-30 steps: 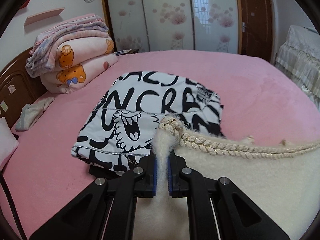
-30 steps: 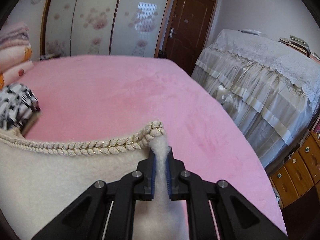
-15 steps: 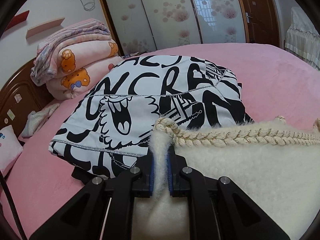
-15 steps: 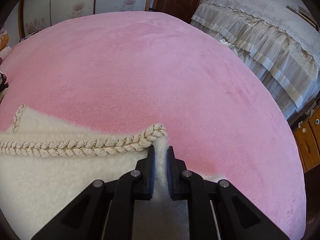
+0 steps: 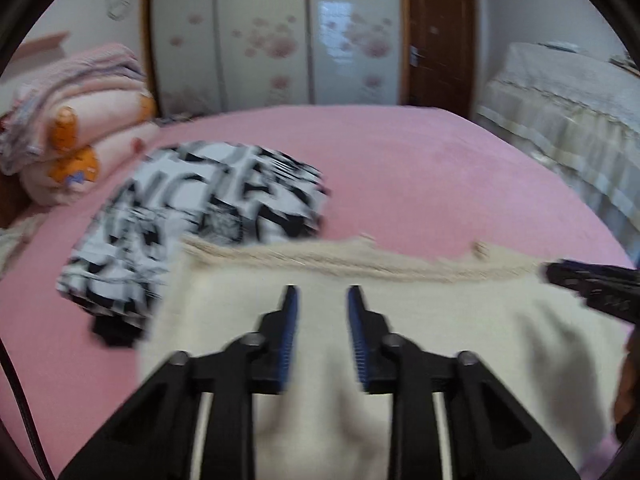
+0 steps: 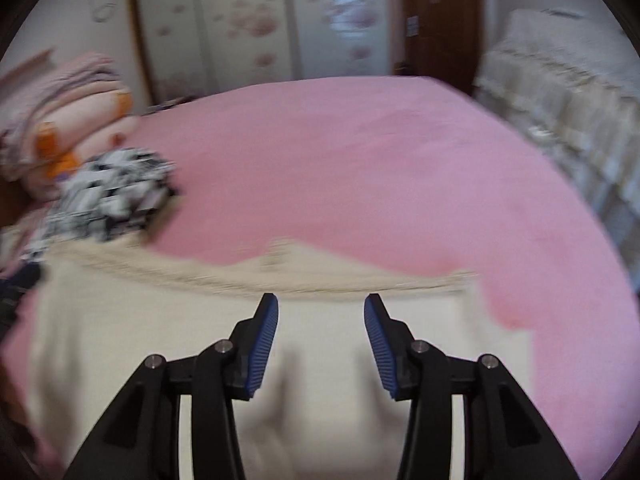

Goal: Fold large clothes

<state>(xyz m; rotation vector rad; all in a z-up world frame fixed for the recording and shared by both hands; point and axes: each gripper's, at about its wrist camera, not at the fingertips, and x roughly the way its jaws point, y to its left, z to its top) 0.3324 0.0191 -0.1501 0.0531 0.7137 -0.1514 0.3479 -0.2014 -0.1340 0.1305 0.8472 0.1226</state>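
Left wrist view: the left gripper (image 5: pixel 322 300) hangs with its blue-padded jaws apart and empty over the cream fleece garment (image 5: pixel 400 320), which lies flat on the pink bedspread (image 5: pixel 420 168), its braided edge (image 5: pixel 360 258) overlapping the folded black-and-white printed garment (image 5: pixel 192 216) (all blurred). The right gripper (image 6: pixel 321 308) is opening, nothing between its jaws, above the same fleece

home bedroom | pink bed (image 5: pixel 400 168) | floral wardrobe doors (image 5: pixel 272 36) | folded blankets (image 5: pixel 72 128)
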